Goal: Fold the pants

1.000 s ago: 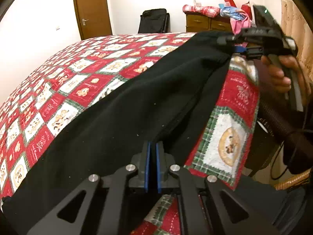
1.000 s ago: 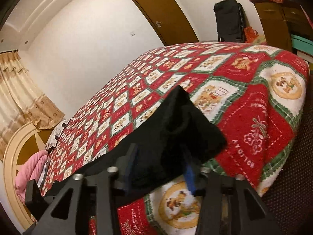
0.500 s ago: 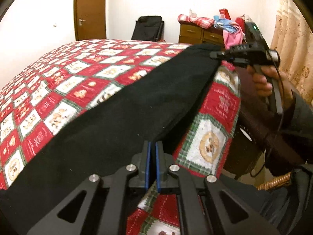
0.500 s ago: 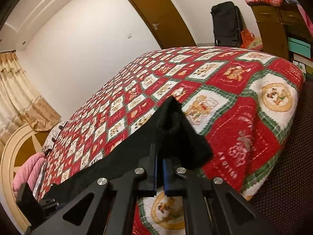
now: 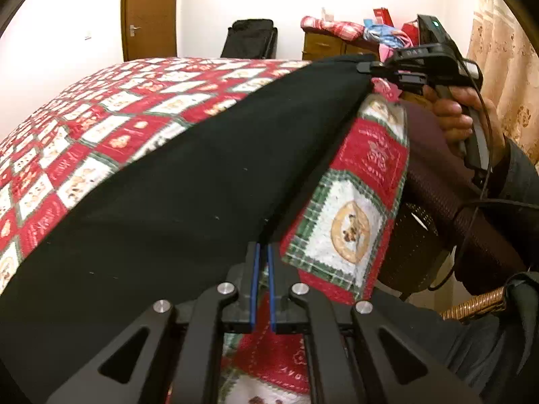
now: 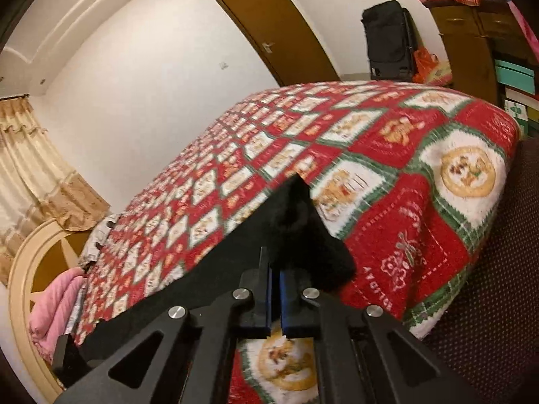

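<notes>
Black pants (image 5: 188,185) lie stretched along the near edge of a bed covered by a red, green and white Christmas quilt (image 5: 101,128). My left gripper (image 5: 262,252) is shut on one end of the pants. My right gripper (image 6: 274,269) is shut on the other end, where the cloth (image 6: 296,235) bunches up into a peak above its fingers. The right gripper also shows in the left wrist view (image 5: 367,67), held by a hand, with the pants taut between the two grippers.
A brown door (image 5: 150,13), a black suitcase (image 5: 251,38) and a wooden dresser (image 5: 330,45) piled with clothes stand at the far wall. A headboard (image 6: 33,269) and pink cloth (image 6: 54,306) are at the bed's far end. A dark fan (image 5: 411,249) stands by the bed's side.
My right gripper closed on the pants end, which it held loosely open a second ago. Both grippers have lifted and pulled, so the pants are stretched straighter along the bed edge.
</notes>
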